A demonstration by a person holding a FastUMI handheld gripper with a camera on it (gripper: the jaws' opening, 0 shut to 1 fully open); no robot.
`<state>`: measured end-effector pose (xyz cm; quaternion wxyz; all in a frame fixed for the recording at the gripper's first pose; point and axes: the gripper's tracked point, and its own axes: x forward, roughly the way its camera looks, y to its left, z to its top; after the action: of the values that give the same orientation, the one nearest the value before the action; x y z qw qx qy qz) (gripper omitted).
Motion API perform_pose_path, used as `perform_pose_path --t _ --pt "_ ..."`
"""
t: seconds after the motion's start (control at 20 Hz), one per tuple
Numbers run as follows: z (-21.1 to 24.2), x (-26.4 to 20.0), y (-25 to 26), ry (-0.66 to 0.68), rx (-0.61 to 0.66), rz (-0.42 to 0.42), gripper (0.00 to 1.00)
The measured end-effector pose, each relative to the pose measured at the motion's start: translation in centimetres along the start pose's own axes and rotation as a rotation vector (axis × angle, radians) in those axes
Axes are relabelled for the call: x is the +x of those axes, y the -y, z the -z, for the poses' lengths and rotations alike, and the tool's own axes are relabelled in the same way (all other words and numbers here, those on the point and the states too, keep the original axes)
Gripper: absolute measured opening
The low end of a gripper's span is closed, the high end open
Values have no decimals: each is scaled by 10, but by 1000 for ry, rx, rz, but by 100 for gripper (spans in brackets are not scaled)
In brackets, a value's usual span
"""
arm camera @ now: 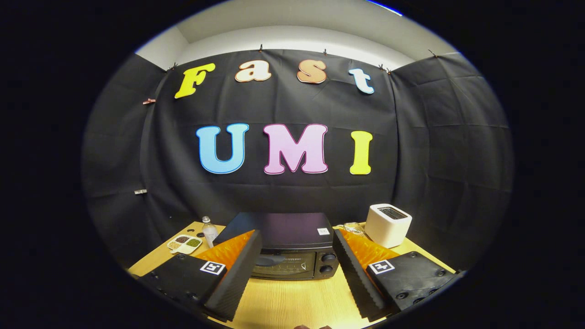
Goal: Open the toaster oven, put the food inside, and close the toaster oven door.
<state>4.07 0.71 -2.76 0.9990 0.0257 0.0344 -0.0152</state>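
Observation:
A black toaster oven (pixel 285 249) stands on the wooden table (pixel 292 301), just ahead of my fingers, its glass door shut and the handle across the top of the door. Two knobs (pixel 327 263) sit on its right side. My gripper (pixel 297 242) is open, held above the table, with nothing between its fingers; the oven's front shows in the gap between them. I cannot make out the food for the oven.
A white pop-up toaster (pixel 388 224) stands to the right of the oven. To the left are a small clear bottle (pixel 209 230) and a divided dish (pixel 185 243) with small portions in its compartments. Black cloth walls close the booth behind and at both sides.

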Motion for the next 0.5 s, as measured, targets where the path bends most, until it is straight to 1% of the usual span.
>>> perform_pose_path --t 0.5 --pt "20 38 -29 -44 -6 -22 97"
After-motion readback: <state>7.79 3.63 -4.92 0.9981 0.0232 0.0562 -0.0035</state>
